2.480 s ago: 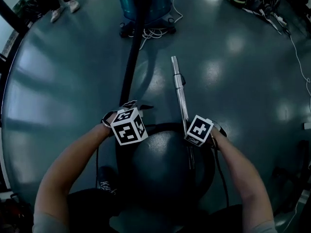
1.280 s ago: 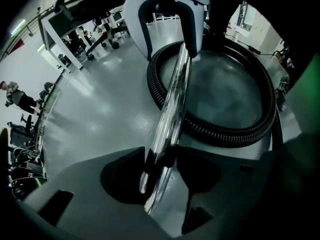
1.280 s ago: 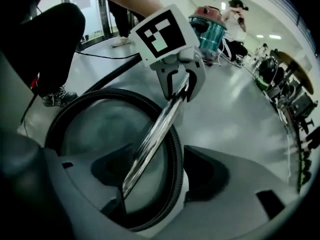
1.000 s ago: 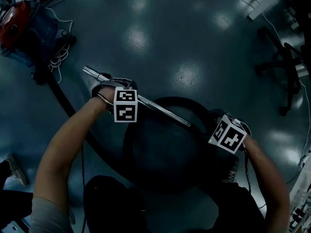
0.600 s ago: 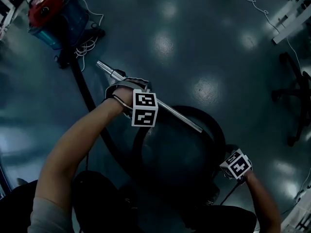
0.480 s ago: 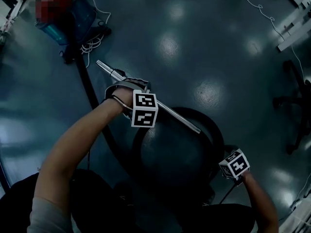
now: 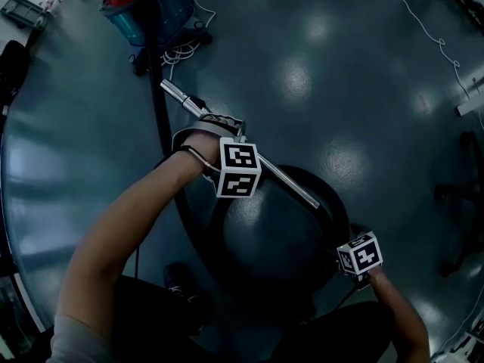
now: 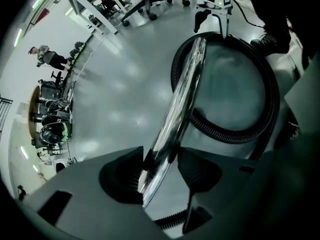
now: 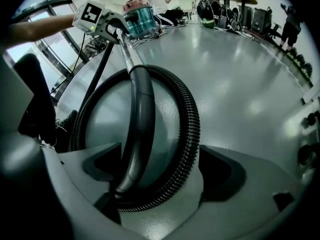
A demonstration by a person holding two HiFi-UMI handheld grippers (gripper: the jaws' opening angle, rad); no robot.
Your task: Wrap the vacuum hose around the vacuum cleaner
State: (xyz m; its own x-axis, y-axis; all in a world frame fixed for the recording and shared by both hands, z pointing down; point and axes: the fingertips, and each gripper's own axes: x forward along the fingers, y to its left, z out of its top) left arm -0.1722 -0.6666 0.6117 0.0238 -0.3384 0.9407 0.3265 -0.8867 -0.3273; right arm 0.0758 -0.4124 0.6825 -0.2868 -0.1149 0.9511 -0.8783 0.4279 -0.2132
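A glossy dark floor [image 7: 363, 89] is stretching out under the person. The vacuum cleaner [image 7: 144, 6] is standing well apart at the far left, and the vacuum hose [image 7: 157, 104] is running from it back toward the person's legs, where it is curling into a loose loop. The left gripper [image 8: 162, 169] is pinching the metal wand [image 7: 291, 184], its fingers [image 8: 200, 169] pressing on the polished tube from both sides. The right gripper [image 9: 155, 184] is clamping nothing: its fingers [image 9: 225, 174] have just been opening and are standing wide, with the curved handle [image 9: 142, 124] and a bend of hose between them.

That is likely where trouble is waiting — with nothing restraining it, the springy ribbed loop is liable to uncoil. The smooth wand, held at a single spot, may be swivelling or sliding in the pinch. Hose is also lying close by the feet, so a step could snag it and tug the cleaner, whose white cord [image 7: 178, 51] is lying loose at its base.
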